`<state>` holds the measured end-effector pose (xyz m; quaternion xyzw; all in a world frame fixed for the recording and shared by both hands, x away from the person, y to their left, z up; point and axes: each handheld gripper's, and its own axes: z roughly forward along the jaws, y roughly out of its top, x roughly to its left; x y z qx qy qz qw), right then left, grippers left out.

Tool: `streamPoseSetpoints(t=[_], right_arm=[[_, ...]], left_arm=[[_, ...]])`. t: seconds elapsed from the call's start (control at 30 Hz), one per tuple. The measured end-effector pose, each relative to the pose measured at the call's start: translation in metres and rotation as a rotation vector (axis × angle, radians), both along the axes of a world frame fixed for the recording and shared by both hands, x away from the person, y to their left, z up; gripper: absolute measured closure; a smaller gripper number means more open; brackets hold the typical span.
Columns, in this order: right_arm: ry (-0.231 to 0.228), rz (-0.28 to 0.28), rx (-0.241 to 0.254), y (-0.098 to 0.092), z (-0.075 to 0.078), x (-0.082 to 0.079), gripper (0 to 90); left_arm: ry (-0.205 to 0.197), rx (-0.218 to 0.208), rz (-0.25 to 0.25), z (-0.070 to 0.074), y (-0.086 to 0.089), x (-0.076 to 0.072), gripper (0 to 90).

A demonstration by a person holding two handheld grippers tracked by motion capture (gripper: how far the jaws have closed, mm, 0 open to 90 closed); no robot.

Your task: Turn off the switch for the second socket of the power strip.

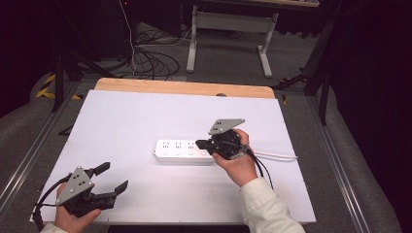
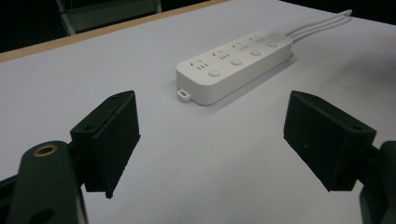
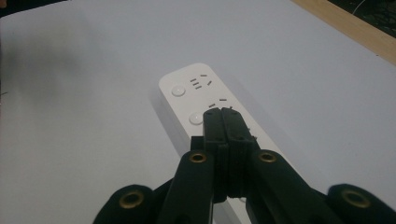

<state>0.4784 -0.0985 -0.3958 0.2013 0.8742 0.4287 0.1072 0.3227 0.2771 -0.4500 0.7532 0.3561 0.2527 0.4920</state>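
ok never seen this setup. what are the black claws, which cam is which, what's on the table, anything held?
No robot here: a person holds a hand-held two-jaw gripper in each hand. The high view looks down from above the person's side. The left gripper sits near the table's front left corner, jaws wide open and holding nothing. The right gripper is over the power strip, jaws pressed together with nothing between them. The other two pictures come from cameras riding on the grippers, looking along their jaws. The left gripper view sees the strip farther off; the right gripper view looks down at its buttons. The strip lies on the white table, cable trailing right.
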Motion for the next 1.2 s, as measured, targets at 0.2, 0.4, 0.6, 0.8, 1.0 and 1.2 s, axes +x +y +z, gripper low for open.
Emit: streamPoseSetpoints(t=[0.2,0.4,0.6,0.8,1.0,1.2], right_arm=[[0.021,-0.002,-0.021,0.012,-0.012,0.008,90.0],[0.039,-0.009,-0.032,0.020,-0.024,0.013,90.0],[0.041,-0.017,-0.042,0.025,-0.032,0.016,90.0],[0.051,-0.023,-0.056,0.028,-0.042,0.018,90.0],[0.052,-0.030,-0.071,0.031,-0.049,0.019,90.0],[0.056,-0.045,-0.076,0.033,-0.055,0.020,90.0]], left_arm=[[-0.002,0.002,0.001,0.000,0.001,0.000,18.8],[0.000,-0.004,0.004,0.000,0.001,0.000,18.8],[-0.003,0.001,0.004,0.000,0.002,0.000,18.8],[-0.003,0.005,0.003,0.000,0.002,0.000,18.8],[0.000,0.001,0.001,0.000,0.001,0.001,18.7],[0.001,0.001,0.001,-0.001,0.002,0.001,18.6]])
